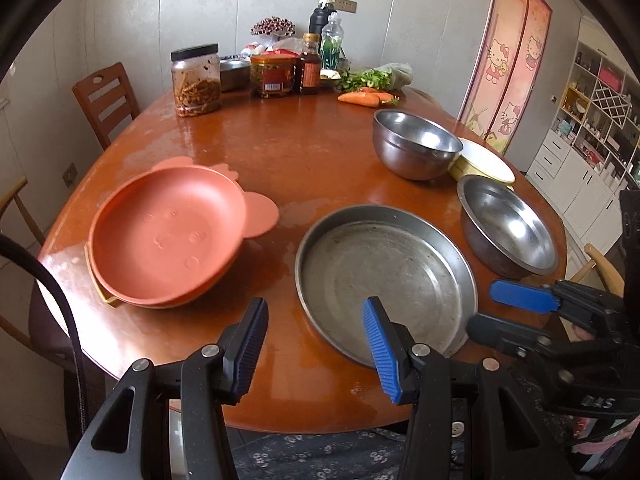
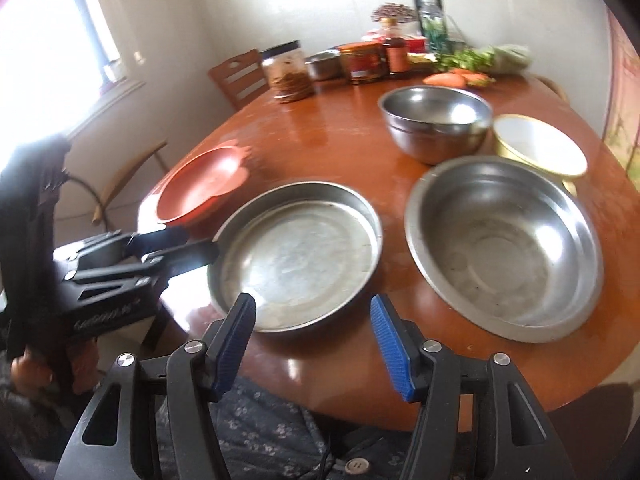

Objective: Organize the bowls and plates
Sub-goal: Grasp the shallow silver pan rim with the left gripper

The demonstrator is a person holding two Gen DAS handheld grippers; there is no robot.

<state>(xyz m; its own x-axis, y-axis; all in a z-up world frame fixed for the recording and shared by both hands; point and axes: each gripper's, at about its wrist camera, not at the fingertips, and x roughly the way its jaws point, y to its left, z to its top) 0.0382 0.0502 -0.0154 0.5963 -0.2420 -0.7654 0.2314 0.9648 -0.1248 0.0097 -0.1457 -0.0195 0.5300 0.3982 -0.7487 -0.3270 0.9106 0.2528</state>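
A flat steel plate (image 1: 386, 276) (image 2: 296, 256) lies near the table's front edge. An orange plastic plate (image 1: 164, 236) (image 2: 200, 188) lies to its left, stacked on other orange pieces. A shallow steel bowl (image 1: 506, 226) (image 2: 504, 248) sits to the right, a deep steel bowl (image 1: 416, 144) (image 2: 436, 120) behind it, and a white-and-yellow bowl (image 1: 486, 164) (image 2: 538, 146) beside that. My left gripper (image 1: 316, 346) (image 2: 176, 246) is open and empty over the front edge, left of the steel plate. My right gripper (image 2: 312, 344) (image 1: 496, 310) is open and empty at the plate's near rim.
Jars (image 1: 196, 80), bottles (image 1: 310, 64), greens and carrots (image 1: 366, 98) stand at the far side of the round wooden table (image 1: 296, 148). Wooden chairs (image 1: 106, 100) stand at the left. A cabinet with Hello Kitty doors (image 1: 508, 60) is at the right.
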